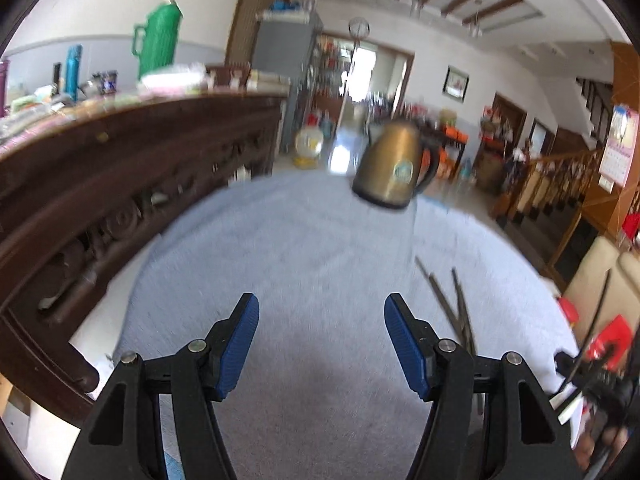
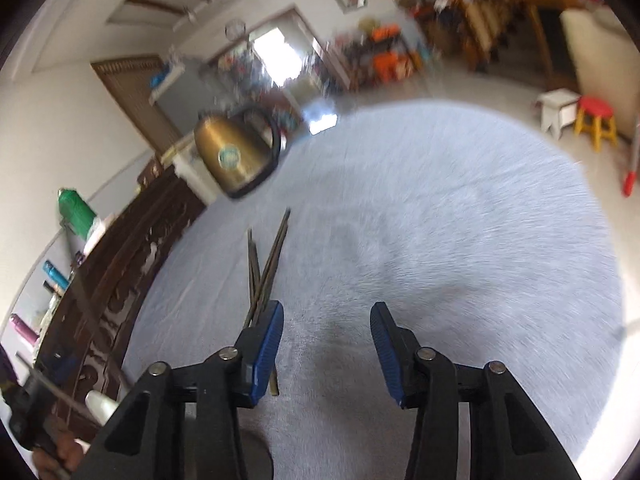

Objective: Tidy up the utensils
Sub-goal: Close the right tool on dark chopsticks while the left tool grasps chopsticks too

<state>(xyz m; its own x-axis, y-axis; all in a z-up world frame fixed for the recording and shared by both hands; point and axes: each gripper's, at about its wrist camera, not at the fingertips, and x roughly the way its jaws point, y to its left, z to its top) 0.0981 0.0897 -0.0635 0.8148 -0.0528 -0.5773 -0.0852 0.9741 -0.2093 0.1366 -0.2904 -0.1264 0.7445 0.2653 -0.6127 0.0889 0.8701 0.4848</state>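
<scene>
Several thin metal chopsticks [image 1: 454,304] lie crossed on the pale blue-grey tablecloth [image 1: 320,264], just right of my left gripper [image 1: 322,320]. That gripper is open and empty above the cloth. In the right wrist view the chopsticks [image 2: 266,268] lie ahead and left of my right gripper [image 2: 326,326], partly hidden behind its left finger [image 2: 266,344]. The right gripper is open and empty. Both views are blurred.
A brass kettle [image 1: 394,166] with a black handle stands at the far side of the table; it also shows in the right wrist view [image 2: 236,156]. A dark carved wooden cabinet [image 1: 100,200] runs along the left. A red stool [image 2: 596,120] stands beyond the table.
</scene>
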